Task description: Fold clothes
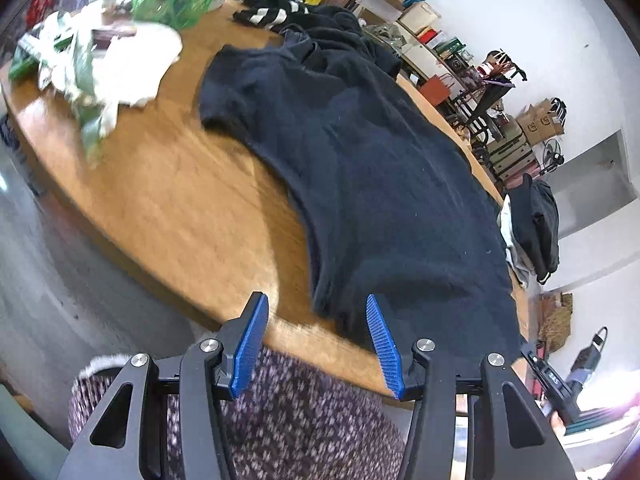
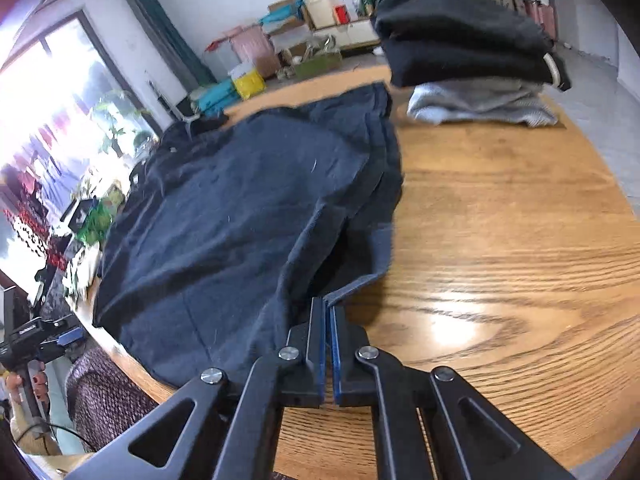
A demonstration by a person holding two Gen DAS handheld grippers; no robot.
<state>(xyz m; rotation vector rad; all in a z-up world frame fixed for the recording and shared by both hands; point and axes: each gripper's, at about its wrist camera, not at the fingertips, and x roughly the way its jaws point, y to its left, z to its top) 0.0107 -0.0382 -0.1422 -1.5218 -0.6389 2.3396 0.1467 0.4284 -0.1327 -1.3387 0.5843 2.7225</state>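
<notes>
A dark navy T-shirt (image 1: 380,160) lies spread along the round wooden table (image 1: 180,200), with its bottom hem at the near edge. My left gripper (image 1: 316,300) is open just above that edge. The shirt's left hem corner lies by its right blue pad (image 1: 382,340), untouched. In the right wrist view the same T-shirt (image 2: 240,200) is lifted and creased at its near right corner. There my right gripper (image 2: 326,306) is shut on the hem, and a strip of hem sticks out past the tips. A hand holds the left gripper (image 2: 60,338) at the far left.
A stack of folded dark and grey clothes (image 2: 468,52) sits at the table's far right. White and green cloth (image 1: 108,64), a green basket (image 1: 176,0) and a black striped garment (image 1: 272,12) crowd the far end. A speckled cushion (image 1: 300,420) lies below the near edge.
</notes>
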